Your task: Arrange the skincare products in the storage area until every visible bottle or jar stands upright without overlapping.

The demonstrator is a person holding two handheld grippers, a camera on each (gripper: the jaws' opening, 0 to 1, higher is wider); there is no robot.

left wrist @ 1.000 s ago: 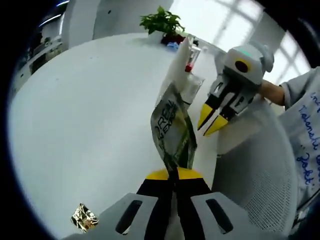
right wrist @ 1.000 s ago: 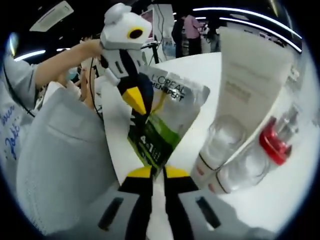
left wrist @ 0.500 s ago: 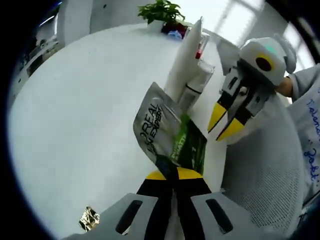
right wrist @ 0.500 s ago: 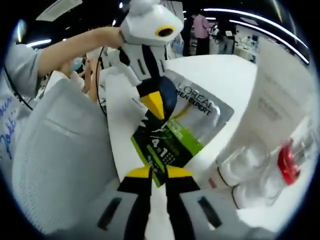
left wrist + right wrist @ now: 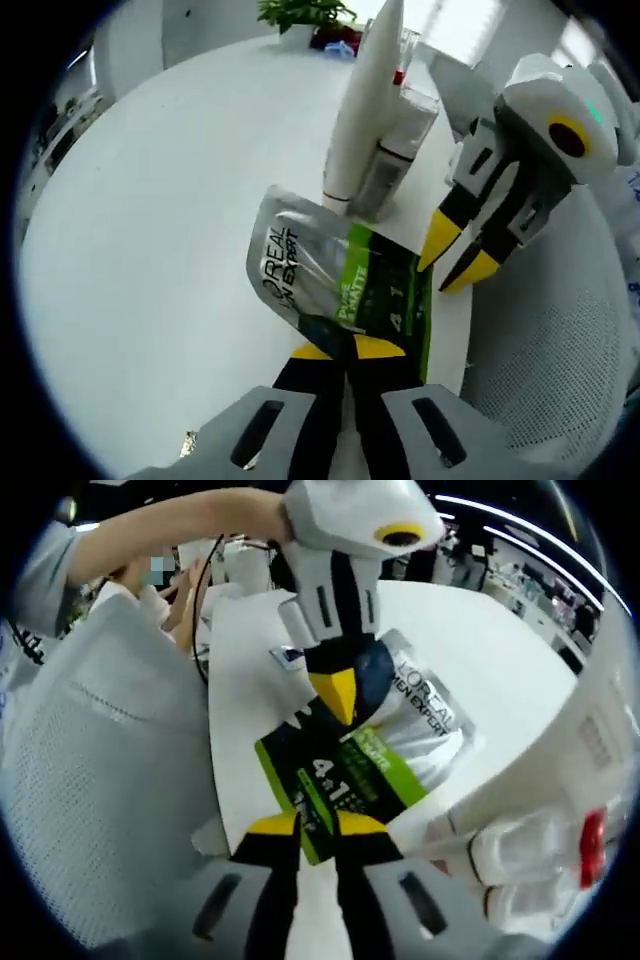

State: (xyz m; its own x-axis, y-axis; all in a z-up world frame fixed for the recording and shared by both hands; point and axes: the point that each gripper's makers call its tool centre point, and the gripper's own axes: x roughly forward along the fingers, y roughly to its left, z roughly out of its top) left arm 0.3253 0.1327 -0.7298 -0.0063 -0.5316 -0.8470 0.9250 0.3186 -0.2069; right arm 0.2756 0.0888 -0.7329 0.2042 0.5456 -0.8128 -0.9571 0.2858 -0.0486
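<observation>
A silver-and-green L'Oreal sachet [image 5: 340, 285] hangs over the white table [image 5: 150, 200], tilted low. My left gripper [image 5: 347, 350] is shut on its lower edge. My right gripper [image 5: 455, 258] comes in from the right with its yellow tips apart at the sachet's right edge. In the right gripper view the sachet [image 5: 380, 770] reaches down between my right gripper [image 5: 318, 828], whose jaws keep a gap, while the left gripper [image 5: 340, 695] pinches it from above. A white tube [image 5: 360, 110] stands upright behind it, beside a clear-capped bottle [image 5: 395, 150].
A white mesh chair [image 5: 540, 370] stands at the table's edge on the right. A potted plant [image 5: 300, 12] is at the far side. A small gold wrapper [image 5: 187, 445] lies near the front. A person's arm [image 5: 170, 530] holds the left gripper.
The sachet has tipped from nearly upright to lying low over the table, still held by the left gripper. The right gripper has stayed next to its edge. Both views have moved closer.
</observation>
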